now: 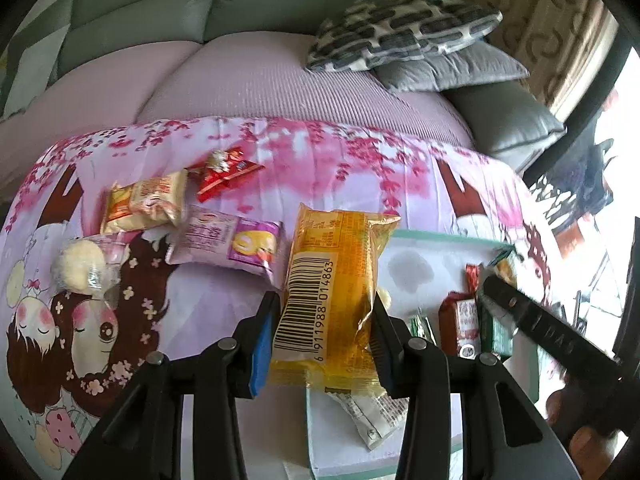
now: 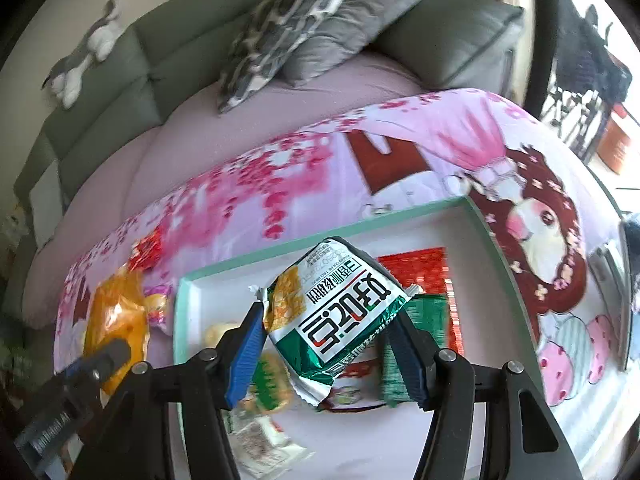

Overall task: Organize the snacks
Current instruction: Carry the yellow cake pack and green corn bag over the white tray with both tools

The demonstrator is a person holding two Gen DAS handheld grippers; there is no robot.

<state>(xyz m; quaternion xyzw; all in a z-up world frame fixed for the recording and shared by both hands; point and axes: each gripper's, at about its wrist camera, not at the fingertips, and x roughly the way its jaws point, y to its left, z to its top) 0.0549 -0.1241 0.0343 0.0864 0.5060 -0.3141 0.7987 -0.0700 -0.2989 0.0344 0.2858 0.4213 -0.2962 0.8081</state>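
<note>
My left gripper [image 1: 326,304] is shut on a yellow snack packet [image 1: 332,292] with a barcode, held above the left edge of the white tray [image 1: 424,248]. My right gripper [image 2: 330,318] is shut on a green and white snack packet [image 2: 340,312], held over the white tray [image 2: 208,292] with its mint rim. The tray holds red and green packets [image 2: 424,280] and a pale wrapper [image 2: 264,448]. The yellow packet also shows at the left of the right wrist view [image 2: 116,320]. On the cloth lie a purple packet [image 1: 228,240], a cream packet [image 1: 144,202], a red packet [image 1: 224,174] and a round white snack [image 1: 82,266].
The table wears a pink cartoon-printed cloth [image 1: 280,152]. Behind it stands a grey sofa with a lilac cover [image 1: 248,76] and patterned cushions [image 1: 400,28]. The right gripper's black arm [image 1: 540,320] reaches over the tray's right side. A window is at the far right.
</note>
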